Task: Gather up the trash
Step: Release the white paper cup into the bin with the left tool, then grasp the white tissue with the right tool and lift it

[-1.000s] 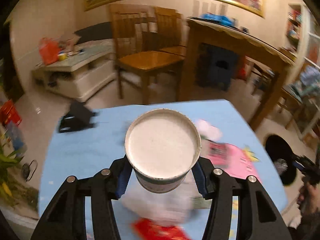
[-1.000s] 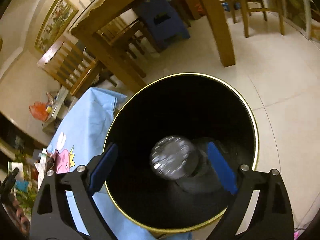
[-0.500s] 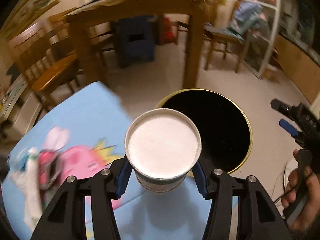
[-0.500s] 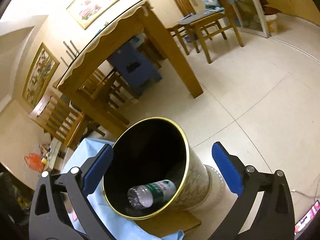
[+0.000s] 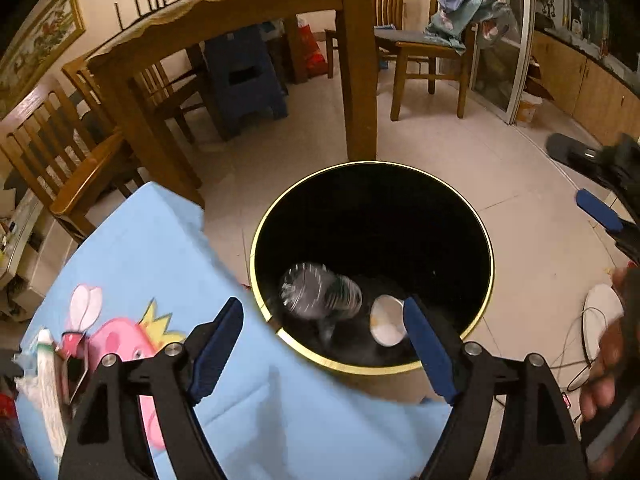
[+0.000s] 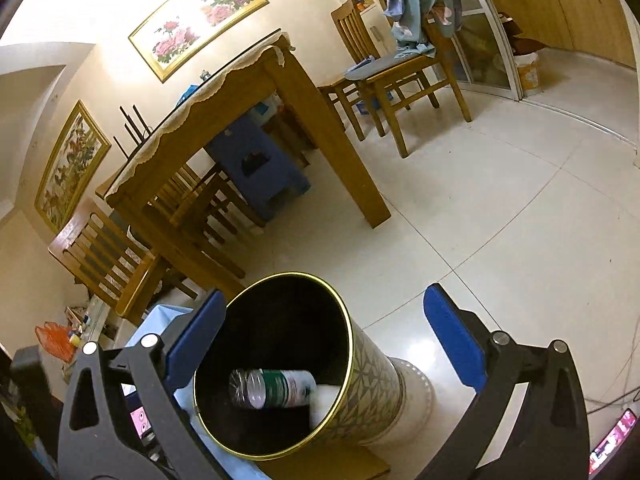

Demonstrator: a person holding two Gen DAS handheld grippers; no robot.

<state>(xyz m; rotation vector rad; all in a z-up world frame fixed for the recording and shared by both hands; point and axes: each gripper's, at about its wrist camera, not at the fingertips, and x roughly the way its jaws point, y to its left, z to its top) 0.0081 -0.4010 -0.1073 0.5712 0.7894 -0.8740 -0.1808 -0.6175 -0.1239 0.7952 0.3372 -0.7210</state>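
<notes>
While the left gripper [image 5: 323, 338] hangs above the gold-rimmed black cylindrical bin [image 5: 486, 248], its jaws have just been opening (nothing between them); the white paper cup [image 5: 386, 322] lies inside beside a clear plastic bottle [image 5: 320, 292]. The right gripper [image 6: 324, 344] gapes empty.

left wrist: above bin [image 5: 491, 264] (close) | right wrist: oblique | shared: bin

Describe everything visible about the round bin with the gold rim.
The round black-lined bin with a gold rim is a tall cylinder, metallic-looking, its outer wall patterned with a pale geometric lattice. It stands upright on the tiled floor, beside the light blue cartoon-printed cloth. Inside lie a clear plastic bottle with a green label on its side and a white paper cup. No claw touches it.
</notes>
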